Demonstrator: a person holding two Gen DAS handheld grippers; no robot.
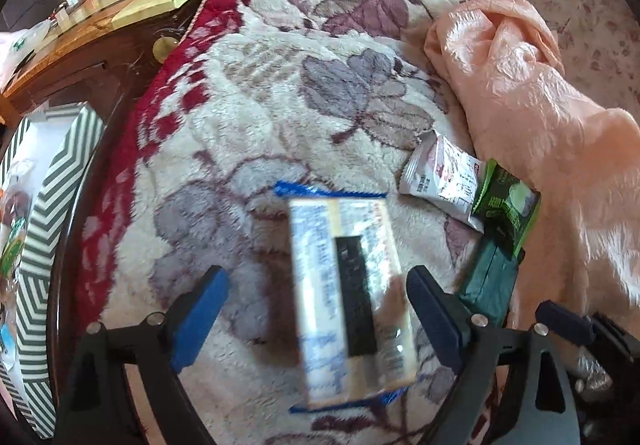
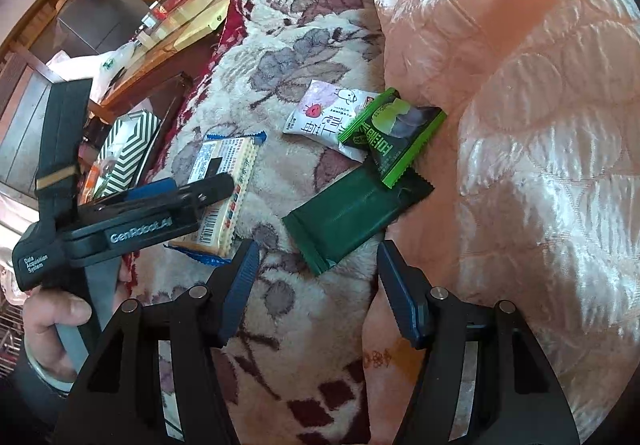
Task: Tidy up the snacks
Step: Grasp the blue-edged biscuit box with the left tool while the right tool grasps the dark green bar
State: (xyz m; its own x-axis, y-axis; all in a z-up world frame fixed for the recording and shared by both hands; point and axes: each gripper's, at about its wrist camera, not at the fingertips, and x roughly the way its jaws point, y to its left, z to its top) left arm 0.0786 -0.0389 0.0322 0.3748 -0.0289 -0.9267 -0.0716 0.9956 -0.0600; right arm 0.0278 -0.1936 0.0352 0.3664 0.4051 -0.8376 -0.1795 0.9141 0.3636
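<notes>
1. Blanket [image 1: 280, 93]: plush, cream with mauve leaves and a red border, covering the whole work surface. It is soft and uneven, so the packets lie slightly tilted. A peach quilted cover [image 2: 520, 105] is bunched along its right side.

2. Room: a wooden table [image 1: 100, 17] with small ornaments stands beyond the blanket's far edge; red paper decorations hang on the wall behind.

3. Striped box [image 1: 52, 205]: green-and-white chevron walls, off the blanket's left edge, with packets already inside. Judged to be the collection point.

4. Snacks on the blanket: 4 remain. A blue-edged cracker packet [image 1: 352, 293] lies nearest the box; a dark green bar [image 2: 356, 213], a green-trimmed packet [image 2: 394, 137] overlapping it, and a white strawberry packet [image 2: 324, 113] sit together against the quilted cover.

5. Left gripper [image 1: 316, 309]: jaws wide apart, straddling the cracker packet from above without touching it; nothing held.

6. Right gripper [image 2: 316, 289]: jaws partly open and empty, hovering just short of the dark green bar.

7. Step in hand: approach to pick up the cracker packet. The next move calls for lowering the left jaws around its long sides, closing firmly, then carrying it to the striped box.
</notes>
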